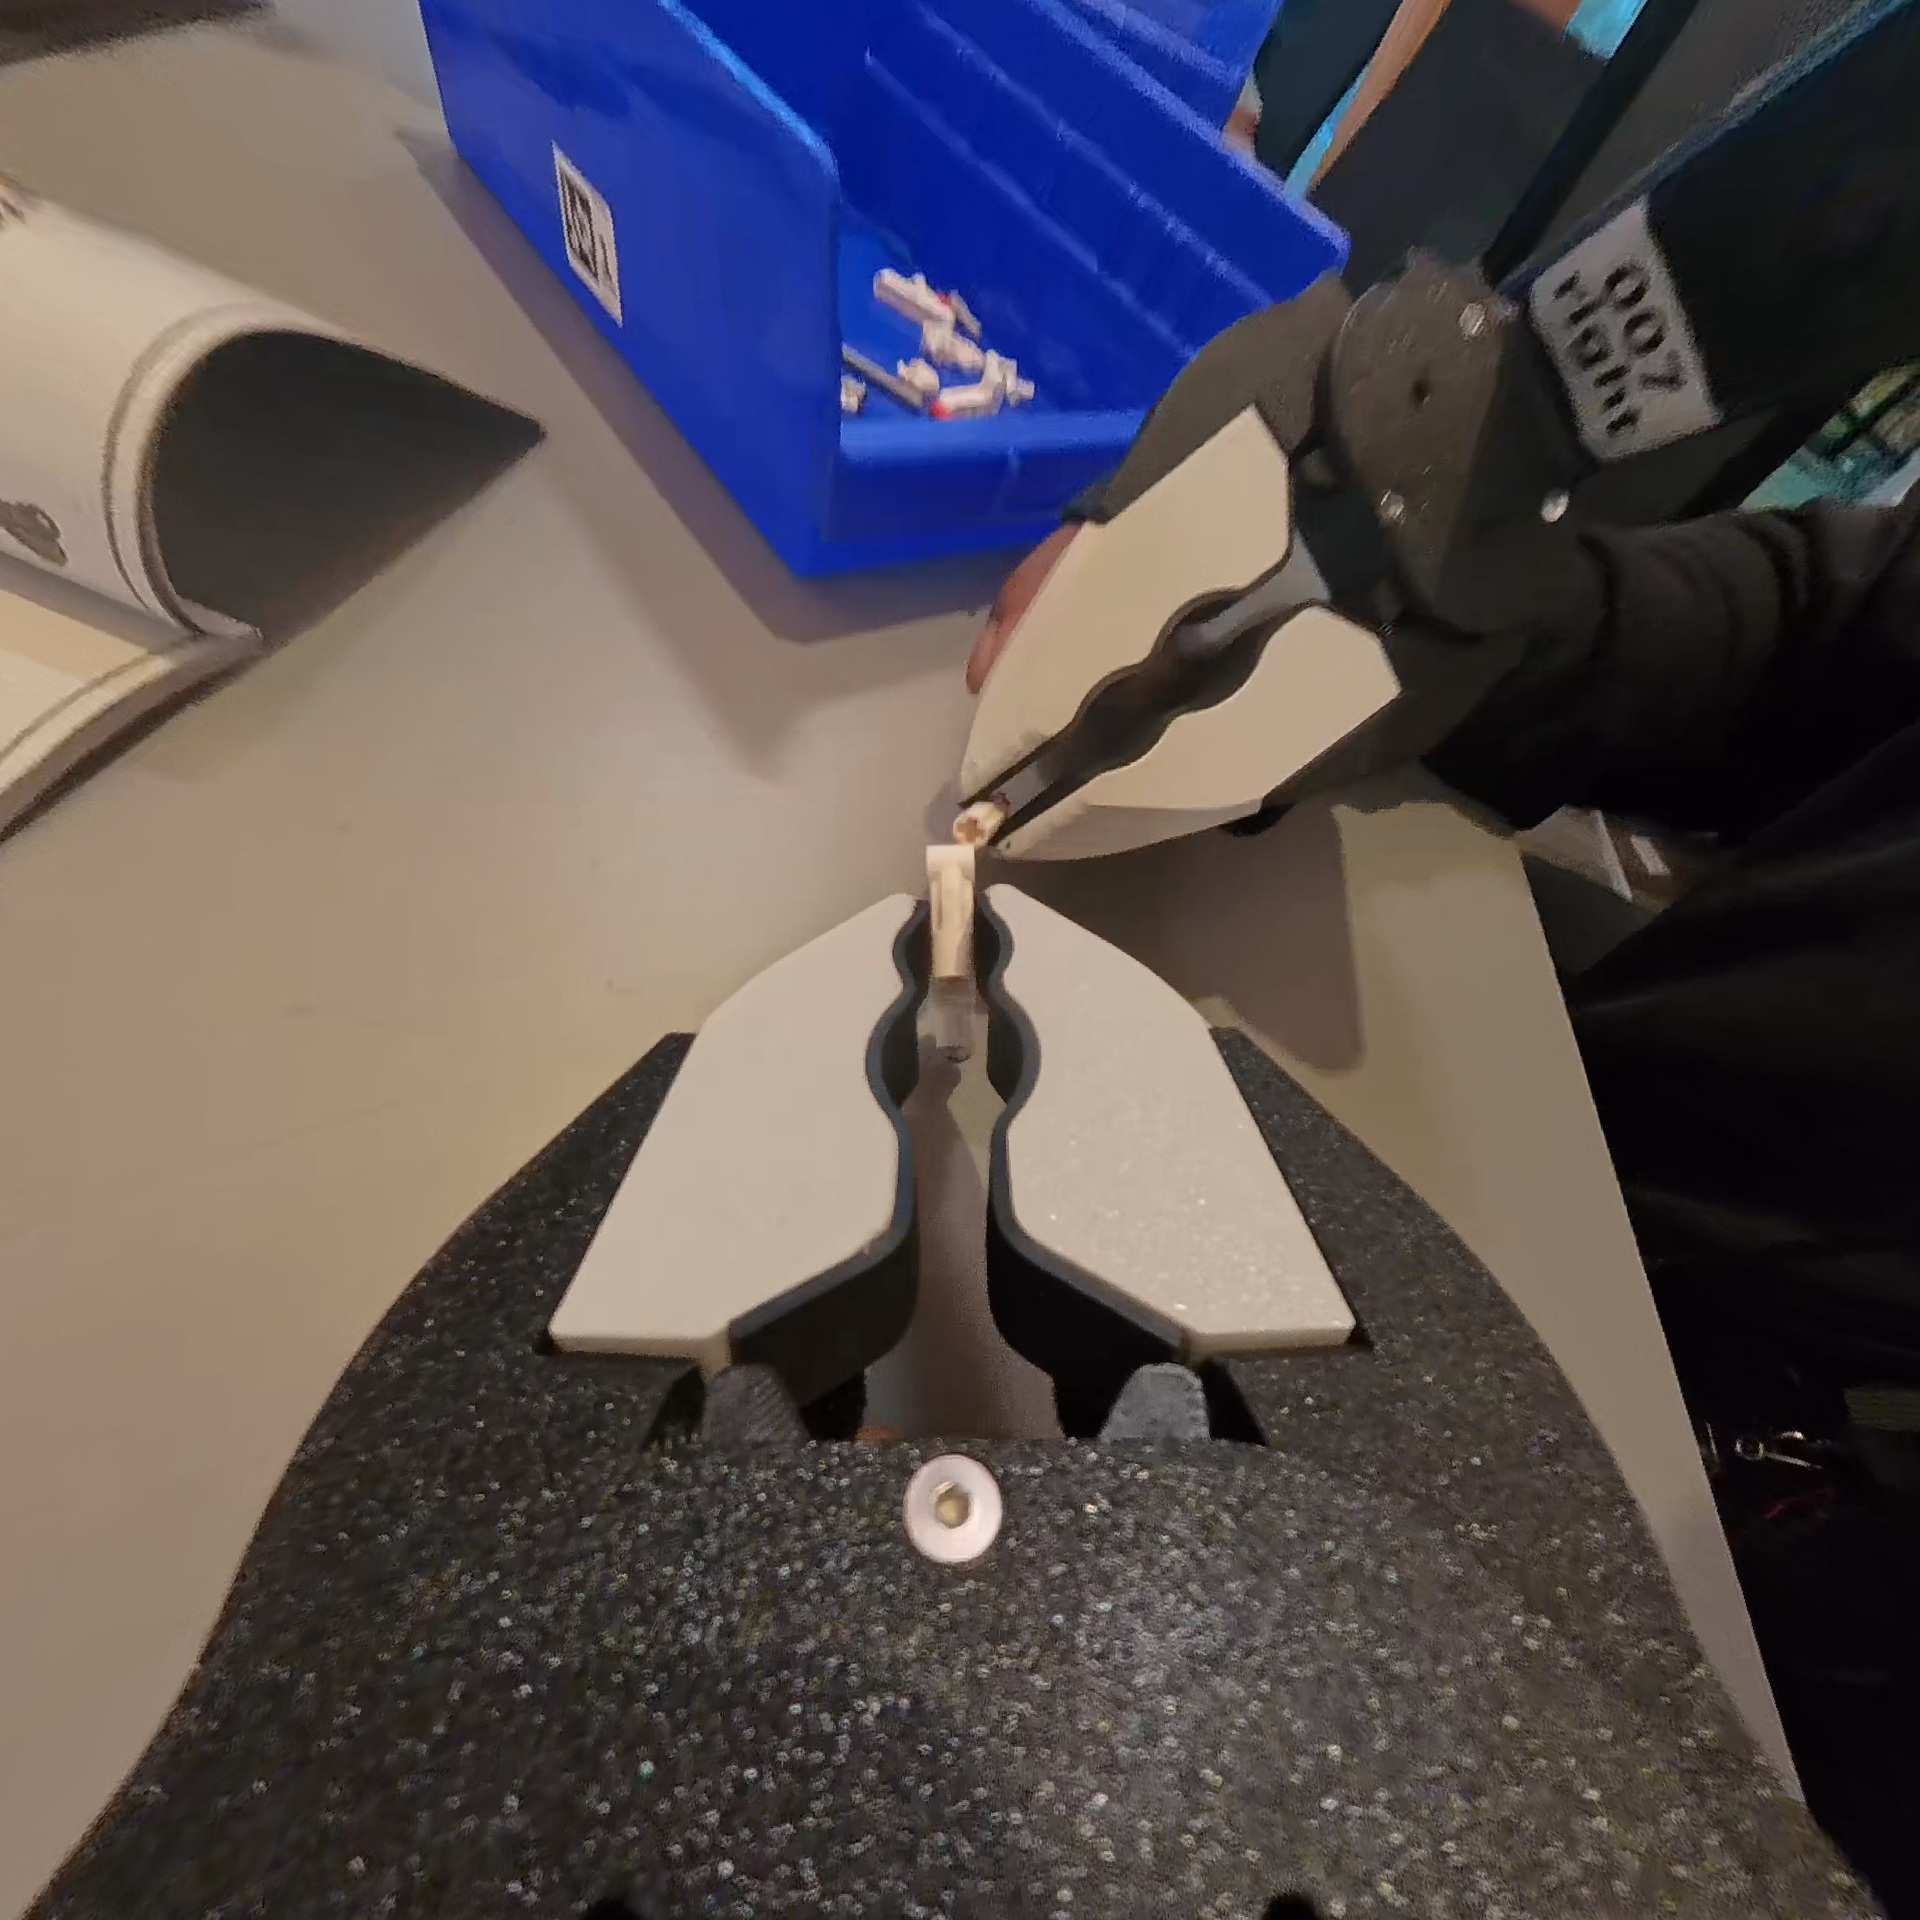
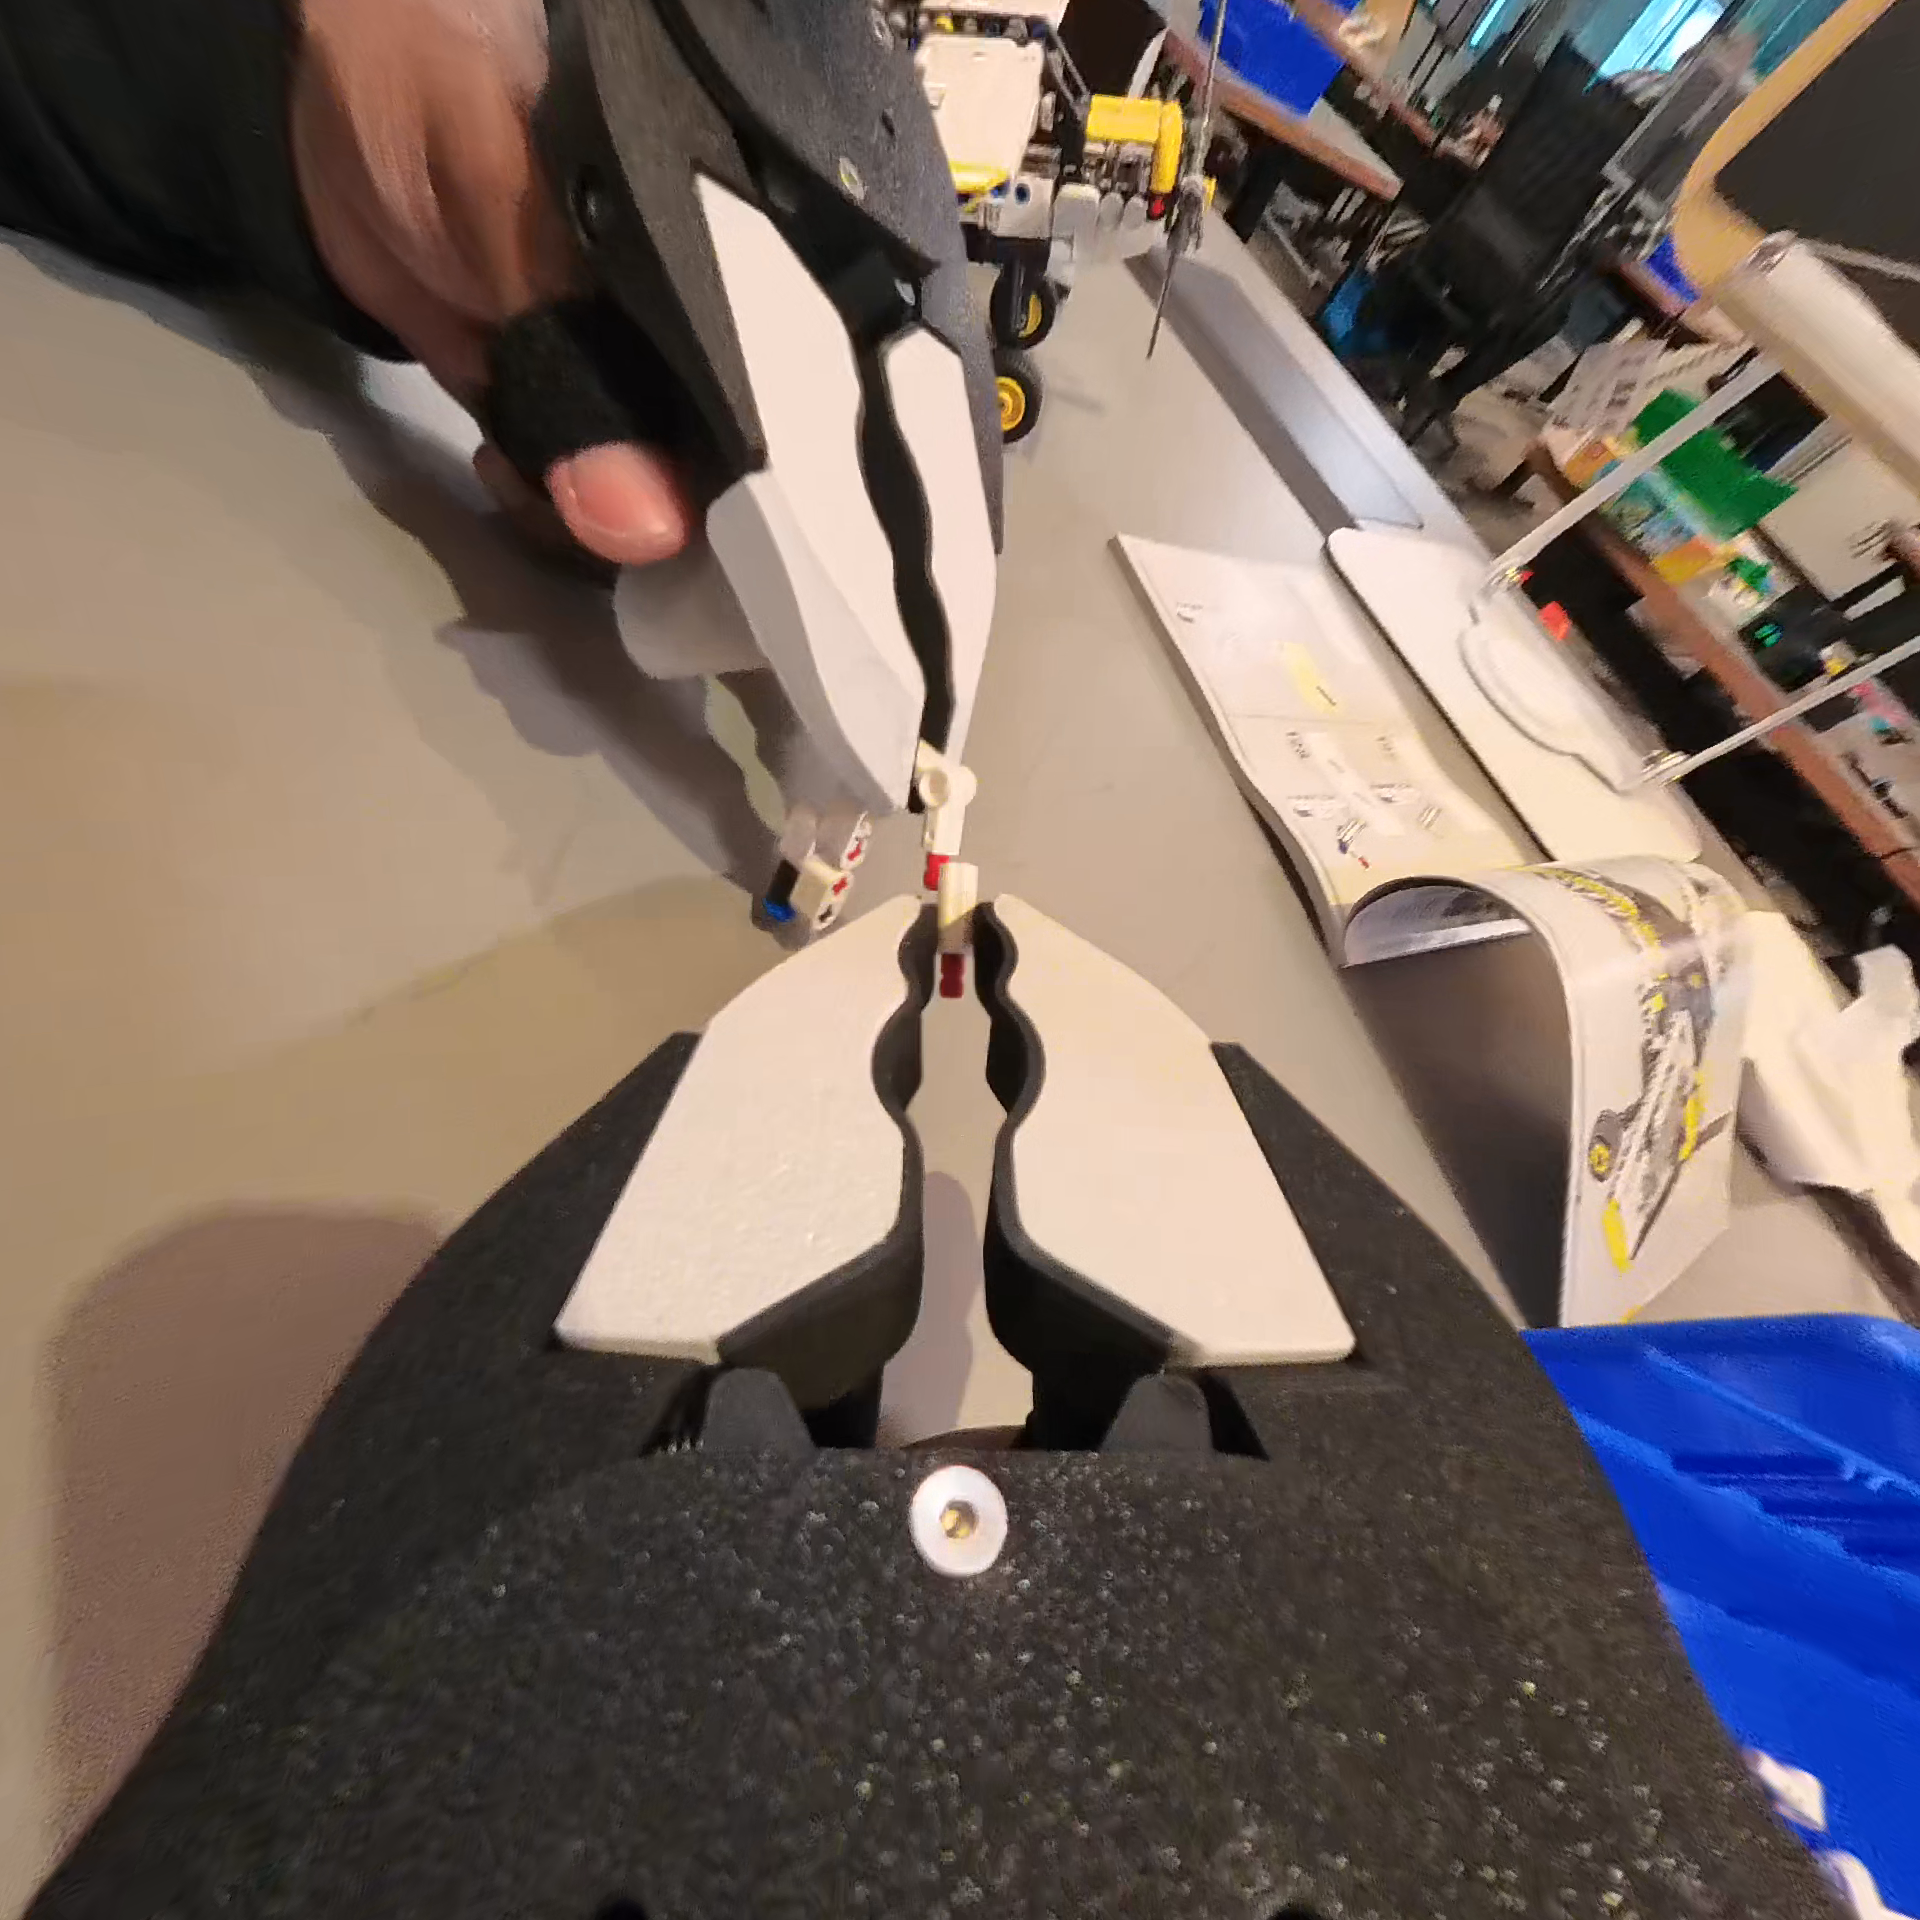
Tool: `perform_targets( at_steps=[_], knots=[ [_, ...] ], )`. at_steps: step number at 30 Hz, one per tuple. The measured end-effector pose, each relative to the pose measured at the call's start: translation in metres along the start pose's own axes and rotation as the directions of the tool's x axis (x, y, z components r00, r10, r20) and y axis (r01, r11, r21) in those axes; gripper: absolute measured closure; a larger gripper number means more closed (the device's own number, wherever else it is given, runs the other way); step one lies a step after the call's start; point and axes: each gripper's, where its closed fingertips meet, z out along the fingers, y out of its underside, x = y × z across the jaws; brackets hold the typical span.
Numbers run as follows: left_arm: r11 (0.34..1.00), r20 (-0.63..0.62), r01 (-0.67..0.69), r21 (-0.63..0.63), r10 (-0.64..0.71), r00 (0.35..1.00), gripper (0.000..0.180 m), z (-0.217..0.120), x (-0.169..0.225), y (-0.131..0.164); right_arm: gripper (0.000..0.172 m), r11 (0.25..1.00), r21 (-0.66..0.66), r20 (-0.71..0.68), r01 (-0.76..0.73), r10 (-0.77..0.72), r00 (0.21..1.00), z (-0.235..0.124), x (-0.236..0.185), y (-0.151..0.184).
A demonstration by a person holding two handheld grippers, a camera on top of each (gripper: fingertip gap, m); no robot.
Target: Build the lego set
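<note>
Your left gripper pinches a small white connector piece at its tips; your right gripper pinches a white piece with a red pin. Both look light, rigid and slippery: grip the flat sides. Beyond them lies a blue bin of similar parts.

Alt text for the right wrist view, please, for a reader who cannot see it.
The right gripper pinches a small white connector with a red pin, meeting a similar white piece pinched by the left gripper. A small brick assembly and open instruction booklets lie on the grey table.
</note>
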Motion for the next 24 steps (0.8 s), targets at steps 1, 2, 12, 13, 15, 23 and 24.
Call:
perform_targets(
  at_steps=[1, 2, 12, 13, 15, 23, 24],
  knots=[
    [1.0, -0.006, -0.001, 0.03, 0.001, 1.0, 0.173, -0.001, 0.001, -0.004, 0.165, 1.0, 0.011, -0.006, 0.006, -0.006, 1.0, -0.001, 0.001, 0.0],
    [0.998, -0.014, 0.001, 0.057, 0.0, 1.0, 0.173, -0.003, 0.001, -0.008, 0.165, 1.0, 0.022, -0.01, 0.002, -0.002, 1.0, -0.001, 0.002, -0.001],
    [0.991, -0.076, -0.012, 0.132, 0.022, 0.997, 0.173, -0.008, 0.006, -0.017, 0.165, 0.993, 0.096, 0.043, -0.072, 0.068, 0.997, -0.005, 0.003, -0.007],
    [0.992, -0.076, -0.011, 0.127, 0.021, 0.997, 0.173, -0.007, 0.006, -0.016, 0.165, 0.993, 0.097, 0.04, -0.071, 0.068, 0.997, -0.005, 0.004, -0.008],
    [0.993, -0.076, -0.008, 0.118, 0.017, 0.997, 0.173, -0.006, 0.005, -0.015, 0.165, 0.993, 0.098, 0.031, -0.065, 0.062, 0.998, -0.005, 0.004, -0.009],
    [0.996, -0.121, -0.009, 0.09, 0.02, 0.992, 0.173, -0.005, 0.01, -0.012, 0.165, 0.992, 0.1, 0.061, -0.074, 0.068, 0.996, -0.006, 0.001, -0.01],
    [0.996, -0.132, -0.022, 0.084, 0.033, 0.991, 0.173, -0.005, 0.012, -0.011, 0.166, 0.992, 0.104, 0.079, -0.076, 0.068, 0.995, -0.007, -0.001, -0.011]
  ],
)
